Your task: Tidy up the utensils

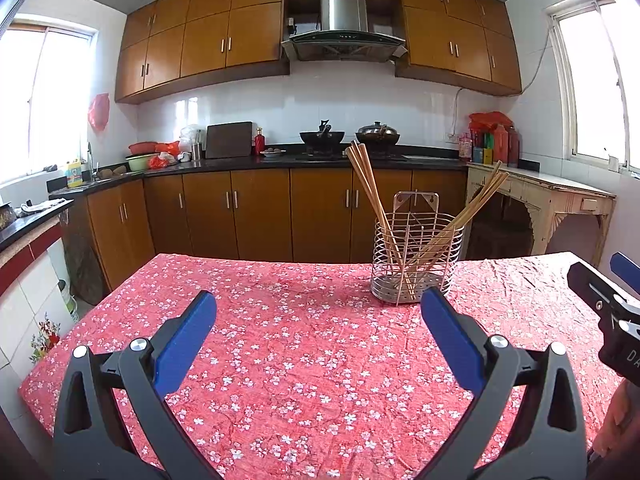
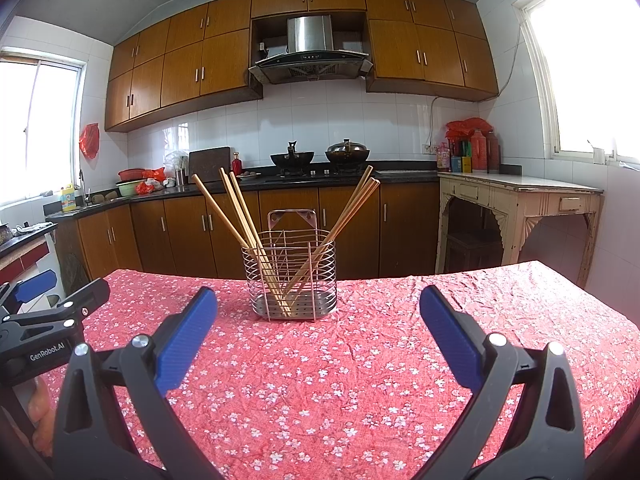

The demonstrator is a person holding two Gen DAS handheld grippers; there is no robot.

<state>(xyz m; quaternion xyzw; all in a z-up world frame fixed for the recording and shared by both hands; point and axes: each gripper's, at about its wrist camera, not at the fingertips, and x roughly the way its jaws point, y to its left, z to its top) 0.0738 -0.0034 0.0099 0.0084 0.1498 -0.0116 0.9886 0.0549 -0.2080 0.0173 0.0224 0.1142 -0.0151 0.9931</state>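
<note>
Where wire caddy (image 2: 294, 280) stands, wooden chopsticks (image 2: 244, 220) splay apart.

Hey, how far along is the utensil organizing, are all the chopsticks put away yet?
Looks done or nearly so: the chopsticks all stand in the wire holder, some leaning left, some right. Nothing is in hand: the left gripper and right gripper are both open and empty above the floral tablecloth. No loose utensils show on the cloth, so little appears left, at most tidying the lean.
</note>
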